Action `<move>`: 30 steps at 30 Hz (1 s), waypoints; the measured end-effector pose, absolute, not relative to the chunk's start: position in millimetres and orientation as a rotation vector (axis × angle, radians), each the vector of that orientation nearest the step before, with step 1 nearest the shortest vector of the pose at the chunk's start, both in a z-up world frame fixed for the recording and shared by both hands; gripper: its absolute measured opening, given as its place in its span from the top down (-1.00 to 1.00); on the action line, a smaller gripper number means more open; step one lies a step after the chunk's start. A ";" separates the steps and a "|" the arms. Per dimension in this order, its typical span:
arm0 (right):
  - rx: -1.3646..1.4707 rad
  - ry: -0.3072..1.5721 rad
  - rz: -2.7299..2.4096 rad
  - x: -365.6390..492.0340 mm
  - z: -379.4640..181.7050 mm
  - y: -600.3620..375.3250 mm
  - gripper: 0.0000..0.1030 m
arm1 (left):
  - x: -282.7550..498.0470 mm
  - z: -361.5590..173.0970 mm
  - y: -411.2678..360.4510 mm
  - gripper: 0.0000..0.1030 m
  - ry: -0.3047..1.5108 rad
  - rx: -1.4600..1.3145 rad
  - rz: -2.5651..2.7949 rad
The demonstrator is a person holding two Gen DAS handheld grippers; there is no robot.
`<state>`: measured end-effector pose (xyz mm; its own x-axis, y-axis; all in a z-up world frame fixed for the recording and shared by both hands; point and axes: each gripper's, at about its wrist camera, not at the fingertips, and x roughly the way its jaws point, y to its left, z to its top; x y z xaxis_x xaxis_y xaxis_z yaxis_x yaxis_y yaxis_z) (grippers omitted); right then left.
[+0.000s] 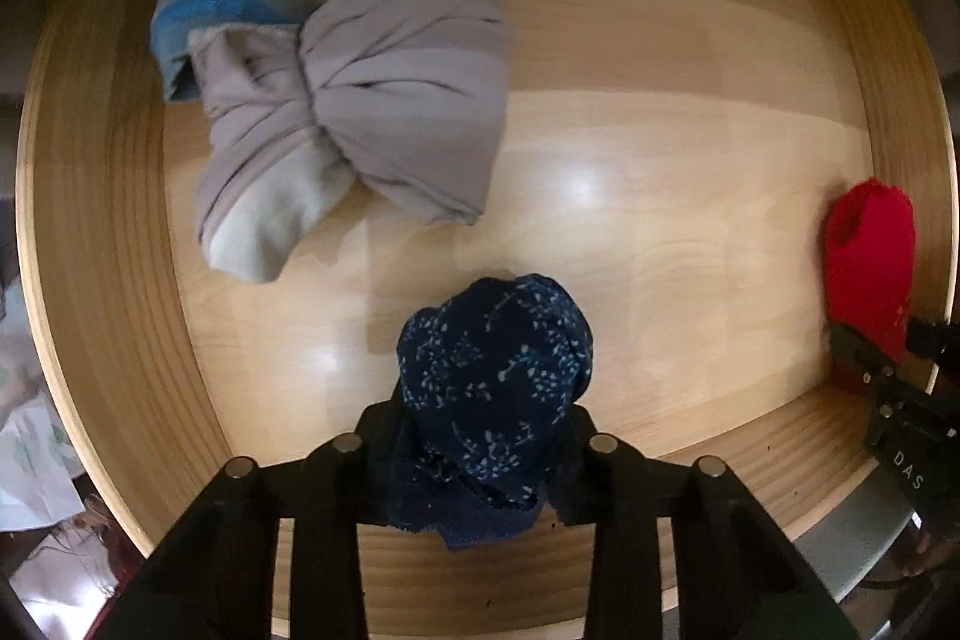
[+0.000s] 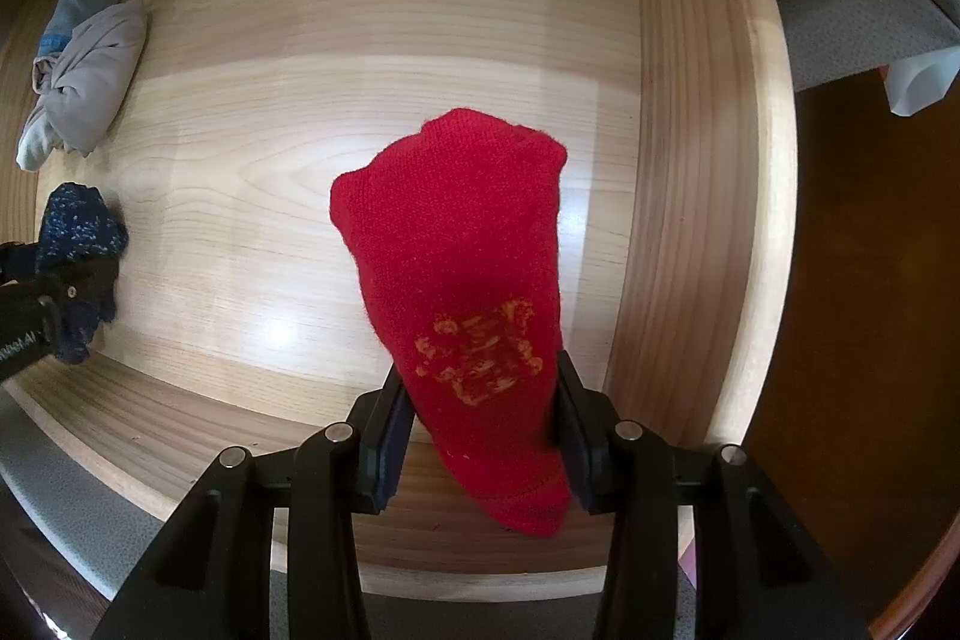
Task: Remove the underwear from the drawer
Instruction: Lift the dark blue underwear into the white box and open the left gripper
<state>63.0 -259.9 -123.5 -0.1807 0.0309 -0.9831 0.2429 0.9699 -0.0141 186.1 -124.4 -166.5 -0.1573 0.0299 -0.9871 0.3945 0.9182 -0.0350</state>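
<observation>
Dark blue cloth with light speckles (image 1: 495, 382) sits squeezed in my left gripper (image 1: 480, 436) near the front wall of the wooden drawer (image 1: 660, 232). My right gripper (image 2: 483, 424) pinches a red knitted piece (image 2: 462, 268) by the right wall. Grey bundled clothes (image 1: 354, 112) lie at the back left corner.

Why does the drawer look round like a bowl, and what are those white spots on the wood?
Left wrist view: the fisheye lens bows the straight drawer wall; the white spots are lamp glare on its floor. Right wrist view: the same bending and glare beside the red sock.
</observation>
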 end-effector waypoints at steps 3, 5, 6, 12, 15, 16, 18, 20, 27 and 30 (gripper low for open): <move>0.204 1.747 -0.193 63.3 -124.8 -259.0 0.18 | 182.9 -164.0 -122.5 0.41 1.693 0.298 -0.330; 0.202 1.749 -0.195 63.6 -125.8 -258.3 0.19 | 178.9 -160.8 -116.4 0.42 1.682 0.287 -0.327; 0.201 1.750 -0.197 63.8 -126.2 -257.9 0.18 | 177.3 -158.3 -113.3 0.42 1.679 0.280 -0.329; 0.189 1.757 -0.202 64.6 -128.9 -254.5 0.18 | 169.4 -137.2 -89.4 0.42 1.642 0.245 -0.338; 0.184 1.759 -0.208 64.9 -129.9 -253.3 0.21 | 168.2 -122.5 -72.5 0.42 1.617 0.231 -0.342; 0.182 1.759 -0.208 64.8 -130.4 -252.9 0.22 | 166.7 -117.8 -68.9 0.42 1.606 0.225 -0.341; 0.183 1.759 -0.211 64.9 -130.6 -252.4 0.24 | 172.1 -111.0 -56.1 0.42 1.588 0.211 -0.347; 0.185 1.758 -0.215 65.4 -130.7 -252.4 0.26 | 169.4 -102.8 -49.3 0.42 1.570 0.204 -0.349; 0.174 1.763 -0.219 68.1 -132.5 -245.3 0.26 | 170.4 -67.5 -30.0 0.42 1.497 0.179 -0.354; 0.175 1.763 -0.218 69.1 -132.8 -243.6 0.26 | 165.9 -42.3 -27.3 0.42 1.456 0.172 -0.357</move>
